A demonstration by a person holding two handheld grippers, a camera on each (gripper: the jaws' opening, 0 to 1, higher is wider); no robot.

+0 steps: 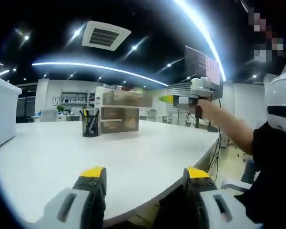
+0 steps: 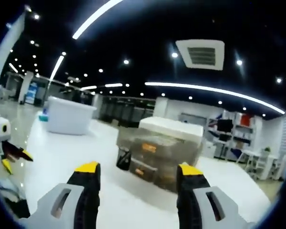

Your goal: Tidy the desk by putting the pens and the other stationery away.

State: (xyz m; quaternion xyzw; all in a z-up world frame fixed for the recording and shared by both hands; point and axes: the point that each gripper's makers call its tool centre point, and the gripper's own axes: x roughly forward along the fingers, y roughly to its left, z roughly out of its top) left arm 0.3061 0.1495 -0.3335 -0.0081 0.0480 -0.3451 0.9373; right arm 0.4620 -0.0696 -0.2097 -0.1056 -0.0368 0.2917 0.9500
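I hold both tools above the broad white desk, neither touching anything. My left gripper has its two yellow-tipped black jaws standing well apart with nothing between them; they sit over the near edge of the desk. Far across the desk from them stands the black mesh pen cup with dark pens and one yellow-ended item sticking up from it, just beside the translucent smoky-brown plastic drawer unit with a pale lid, which is to the cup's right in the left gripper view. At the left margin of that view there is part of a large white plastic bin. On the right, a person's outstretched arm in a dark sleeve holds my right gripper raised in the air beyond the desk's edge. In the right gripper view, my right gripper also has its jaws spread wide and empty, pointing toward the same drawer unit; orange labels show on its drawer fronts. The pen cup appears dark and blurred against the unit's left side. The white bin sits further back on the desk. My left gripper shows at the left margin, blurred.
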